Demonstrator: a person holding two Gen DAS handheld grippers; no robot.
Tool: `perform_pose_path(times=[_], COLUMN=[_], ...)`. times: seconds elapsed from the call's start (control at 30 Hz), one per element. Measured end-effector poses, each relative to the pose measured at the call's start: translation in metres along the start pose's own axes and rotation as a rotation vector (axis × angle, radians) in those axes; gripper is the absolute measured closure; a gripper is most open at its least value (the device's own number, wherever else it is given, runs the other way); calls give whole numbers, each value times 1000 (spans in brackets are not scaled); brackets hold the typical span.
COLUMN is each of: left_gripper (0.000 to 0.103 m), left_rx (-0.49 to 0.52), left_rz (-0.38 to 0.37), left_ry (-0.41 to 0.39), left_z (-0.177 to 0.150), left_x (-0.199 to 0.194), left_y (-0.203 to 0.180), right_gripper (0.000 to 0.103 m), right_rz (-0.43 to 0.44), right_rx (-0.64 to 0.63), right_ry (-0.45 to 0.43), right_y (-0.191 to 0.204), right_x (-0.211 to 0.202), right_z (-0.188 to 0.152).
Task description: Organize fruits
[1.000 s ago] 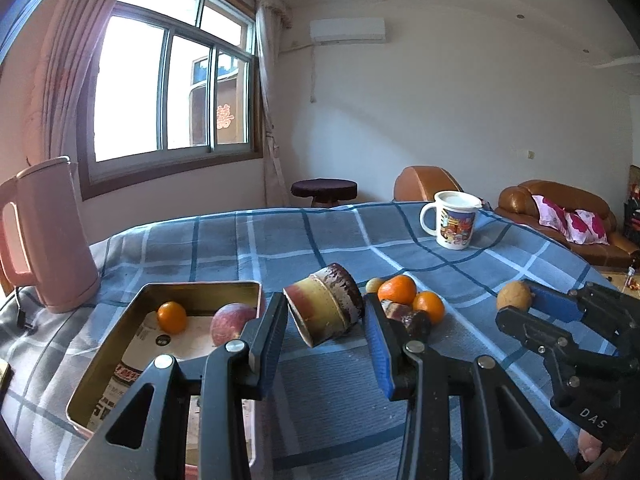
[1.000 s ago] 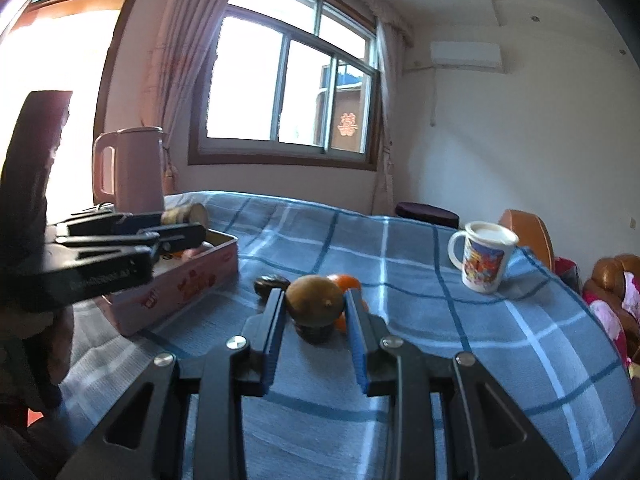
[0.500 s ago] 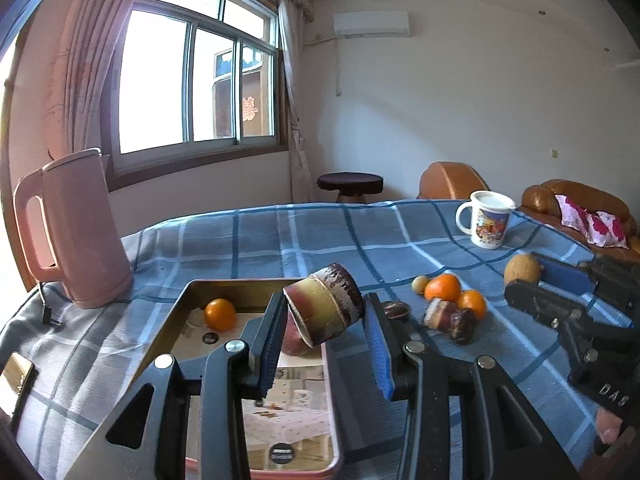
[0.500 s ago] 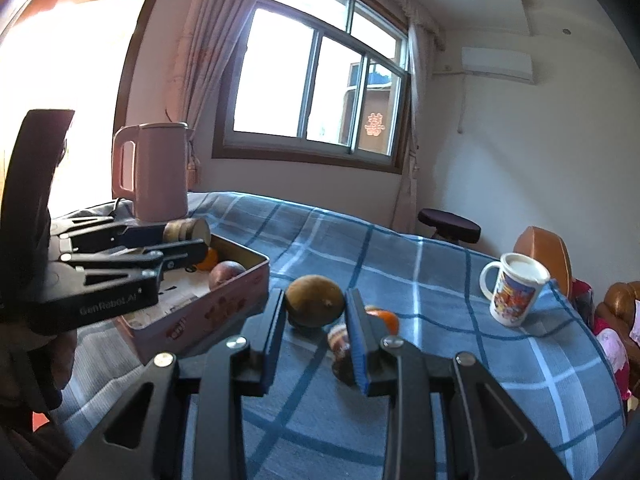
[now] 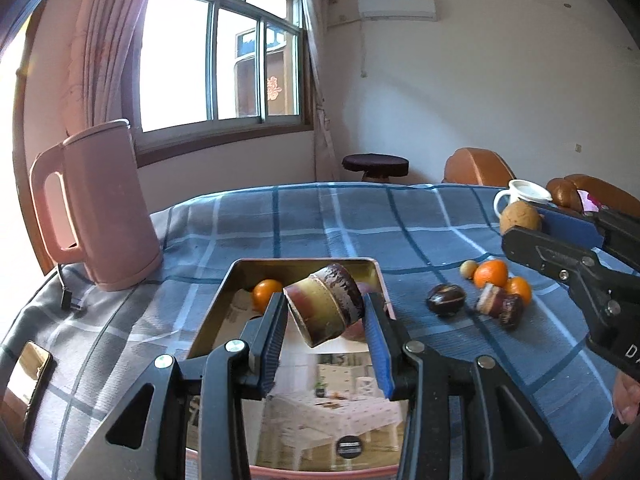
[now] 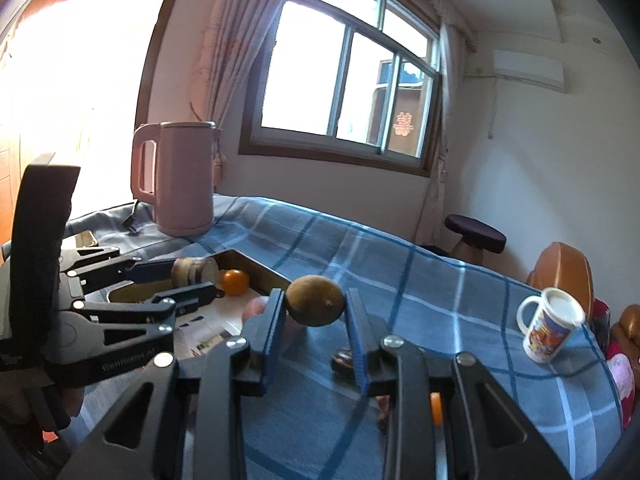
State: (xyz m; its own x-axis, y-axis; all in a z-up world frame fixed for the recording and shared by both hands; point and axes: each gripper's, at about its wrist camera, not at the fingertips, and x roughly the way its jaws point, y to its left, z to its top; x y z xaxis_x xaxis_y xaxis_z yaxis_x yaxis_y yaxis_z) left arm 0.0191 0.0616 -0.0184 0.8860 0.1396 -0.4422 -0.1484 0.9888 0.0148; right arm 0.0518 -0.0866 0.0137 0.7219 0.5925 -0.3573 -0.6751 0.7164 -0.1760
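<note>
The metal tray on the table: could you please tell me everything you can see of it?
The metal tray is a shallow rectangular tin with gold-coloured inner walls and a pinkish outer rim. It lies flat on the blue checked tablecloth, beside the pink kettle. A printed picture of a laid table covers its floor. Inside lie a small orange and a reddish fruit, mostly hidden. The left gripper holds a sugarcane piece over it; whether that touches the tray cannot be told.
</note>
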Motion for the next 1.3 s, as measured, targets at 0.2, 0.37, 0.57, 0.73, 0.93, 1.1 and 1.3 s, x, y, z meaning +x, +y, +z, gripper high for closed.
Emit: perform_pose_path(times=[0.2, 0.37, 0.57, 0.73, 0.93, 1.1, 1.3], left_gripper=[62, 62, 62, 62, 62, 62, 62], left_rx=[-21, -30, -38, -31, -37, -36, -31], left_rz=[26, 47, 57, 59, 63, 66, 66], left_ry=[10, 27, 40, 59, 73, 85, 106], left_z=[-1, -2, -4, -6, -7, -8, -8], left_x=[2, 6, 9, 13, 17, 21, 25], left_y=[17, 27, 37, 40, 45, 47, 49], right_gripper=[70, 70, 70, 70, 70, 70, 70], right_rz=[29, 50, 65, 75, 89, 95, 102], right_rx=[-28, -36, -50, -50, -54, -57, -60], right_ry=[23, 42, 67, 89, 106, 115, 133], right_y=[19, 29, 39, 45, 52, 56, 59], right_x=[21, 35, 51, 63, 72, 77, 84], right_z=[5, 7, 5, 2, -1, -2, -4])
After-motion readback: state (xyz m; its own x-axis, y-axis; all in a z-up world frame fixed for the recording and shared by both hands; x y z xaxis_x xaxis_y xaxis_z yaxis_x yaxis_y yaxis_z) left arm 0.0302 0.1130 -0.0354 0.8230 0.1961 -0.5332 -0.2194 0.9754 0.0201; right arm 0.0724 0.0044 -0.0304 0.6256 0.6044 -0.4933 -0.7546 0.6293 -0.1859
